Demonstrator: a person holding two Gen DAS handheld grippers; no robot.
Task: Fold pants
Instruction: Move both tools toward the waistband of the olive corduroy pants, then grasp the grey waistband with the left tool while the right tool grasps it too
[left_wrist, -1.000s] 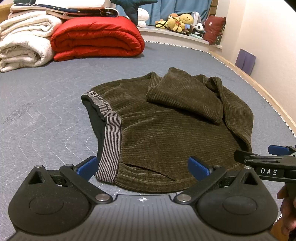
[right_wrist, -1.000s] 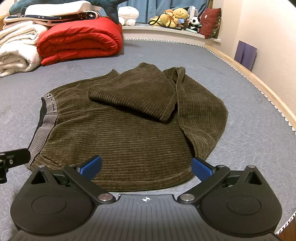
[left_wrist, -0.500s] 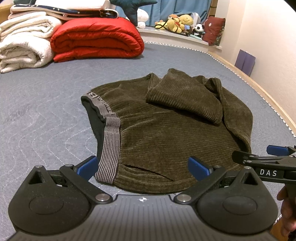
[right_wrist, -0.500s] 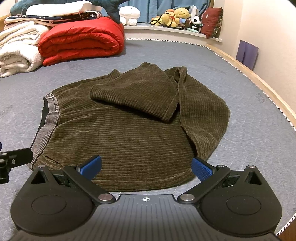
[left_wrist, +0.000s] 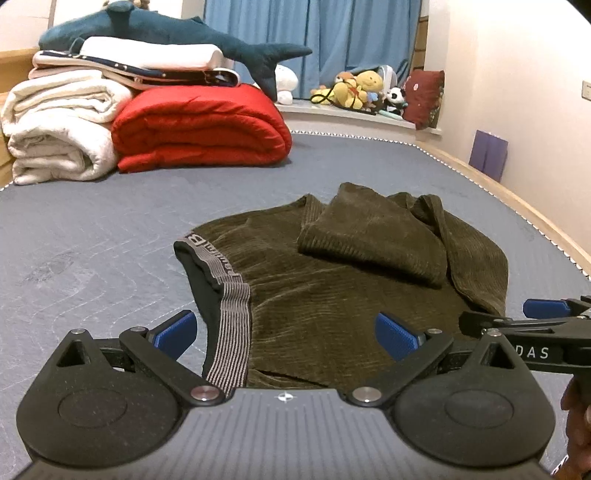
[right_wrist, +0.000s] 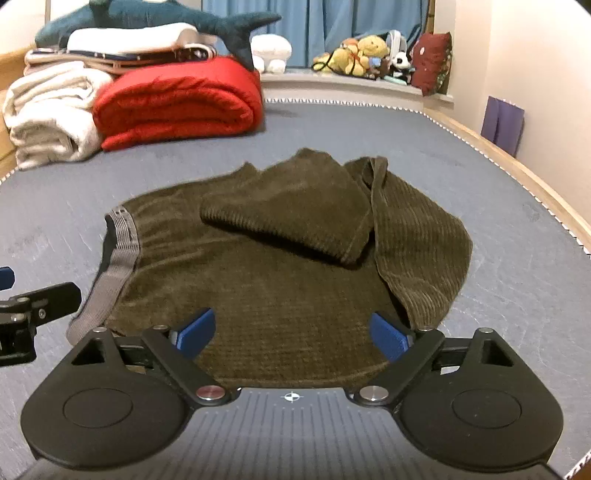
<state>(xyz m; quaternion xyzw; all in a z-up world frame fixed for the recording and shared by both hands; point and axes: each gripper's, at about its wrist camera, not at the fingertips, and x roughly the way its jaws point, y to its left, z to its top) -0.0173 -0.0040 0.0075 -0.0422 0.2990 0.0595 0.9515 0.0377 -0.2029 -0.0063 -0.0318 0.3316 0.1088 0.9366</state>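
Both grippers tilt up, spread and empty: left gripper (left_wrist: 284, 334), right gripper (right_wrist: 291, 334). Pants (left_wrist: 332, 288) half-folded just ahead; next, grasp near hem.

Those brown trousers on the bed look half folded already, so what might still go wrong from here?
Both hand-held grippers are open, holding nothing. The left hand-held gripper faces the grey striped waistband of the olive-brown corduroy pants; it may pinch only the top layer, so the fold skews. The loose folded-over leg could slide off if the right hand-held gripper lifts the near edge. The thick fabric may spring back open on the grey quilted mattress.
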